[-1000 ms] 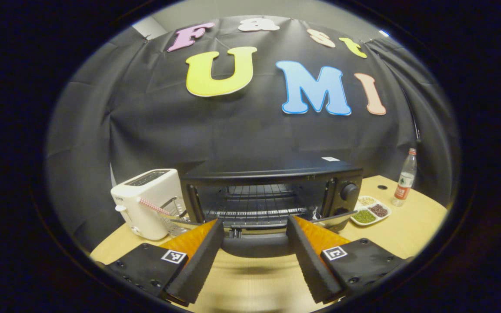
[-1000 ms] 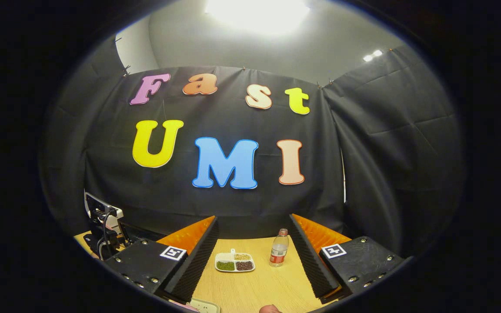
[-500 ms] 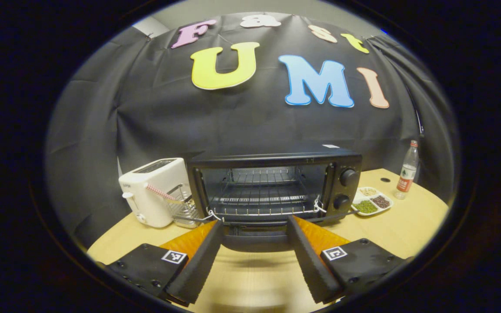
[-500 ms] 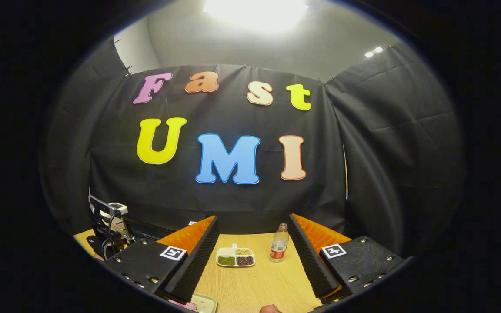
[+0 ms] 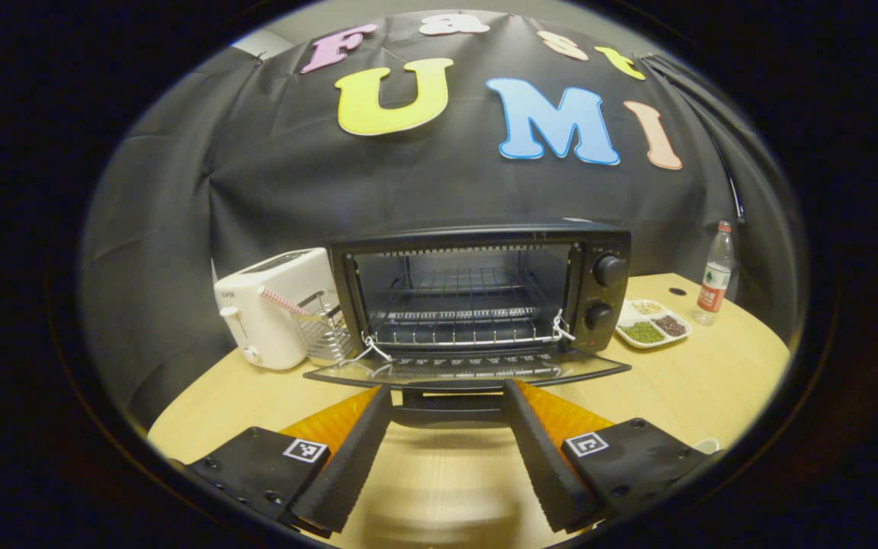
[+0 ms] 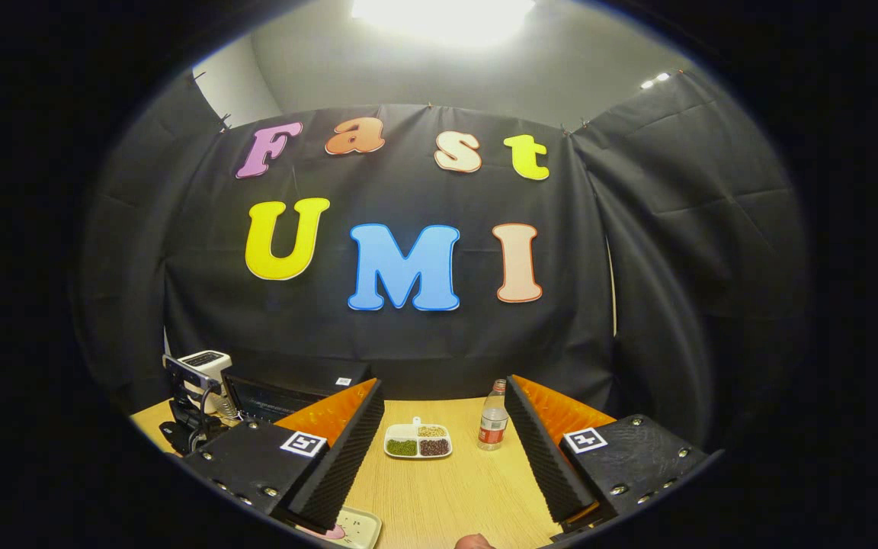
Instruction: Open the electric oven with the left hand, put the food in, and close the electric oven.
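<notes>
The electric oven (image 5: 477,293) stands on the worktop (image 5: 713,381) with its mouth facing the left tool (image 5: 447,438) and its long axis running across the left gripper view; its glass door (image 5: 469,372) is dropped down flat, hinged at the oven's foot, with the handle edge nearest the tool. The left tool is spread wide and grips nothing; the door handle lies in the gap between its fingers, and whether either finger touches it cannot be told. Inside the oven a wire rack (image 5: 462,324) sits level, with open room above it. Just left of the oven are a wire basket (image 5: 323,335) and a white toaster (image 5: 271,305), close against its side. To the oven's right a divided dish (image 5: 651,329) of beans lies near the knobs, and a water bottle (image 5: 713,274) stands farther right, near the wall. Bare worktop spreads in front of the door. In the right gripper view the right tool (image 6: 447,457) is likewise released, well right of the oven, pointing at the dish and bottle.
</notes>
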Available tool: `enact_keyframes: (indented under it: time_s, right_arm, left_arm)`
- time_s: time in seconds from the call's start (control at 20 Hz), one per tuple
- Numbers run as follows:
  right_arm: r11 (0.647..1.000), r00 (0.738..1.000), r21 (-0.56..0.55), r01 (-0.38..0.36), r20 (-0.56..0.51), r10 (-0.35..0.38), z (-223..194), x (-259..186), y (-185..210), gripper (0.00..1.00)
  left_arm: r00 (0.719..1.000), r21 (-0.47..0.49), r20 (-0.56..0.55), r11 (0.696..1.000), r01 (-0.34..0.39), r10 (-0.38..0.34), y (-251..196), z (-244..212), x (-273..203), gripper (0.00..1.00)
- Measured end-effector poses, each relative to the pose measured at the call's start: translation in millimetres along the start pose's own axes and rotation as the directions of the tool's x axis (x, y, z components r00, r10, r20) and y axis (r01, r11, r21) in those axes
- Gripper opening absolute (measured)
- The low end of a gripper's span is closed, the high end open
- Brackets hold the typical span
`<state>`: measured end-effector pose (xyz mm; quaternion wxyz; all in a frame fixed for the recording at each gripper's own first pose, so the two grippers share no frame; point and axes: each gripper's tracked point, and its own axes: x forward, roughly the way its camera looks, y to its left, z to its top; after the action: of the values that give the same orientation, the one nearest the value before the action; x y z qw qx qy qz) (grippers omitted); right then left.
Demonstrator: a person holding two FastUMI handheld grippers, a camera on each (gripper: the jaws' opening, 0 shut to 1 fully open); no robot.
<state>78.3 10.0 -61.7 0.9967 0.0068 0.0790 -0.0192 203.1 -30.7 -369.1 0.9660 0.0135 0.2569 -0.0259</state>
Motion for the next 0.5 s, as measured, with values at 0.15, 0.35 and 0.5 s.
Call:
enact_keyframes:
  time_s: [0.15,0.35,0.5]
  right_arm:
    - [1.000,1.000,0.005,-0.018,-0.016,0.018,-4,-3,1,0.98]
    - [0.998,0.998,0.026,-0.056,-0.028,0.057,-7,-13,5,0.98]
    - [0.995,0.994,0.032,-0.097,-0.045,0.098,-16,-21,7,0.97]
  left_arm:
    - [1.000,0.014,-0.022,1.000,-0.009,0.010,0,-12,-2,1.00]
    - [1.000,-0.011,0.010,1.000,-0.019,0.019,0,1,-27,0.98]
    - [0.997,-0.017,0.075,0.999,-0.029,0.030,0,29,-60,0.98]
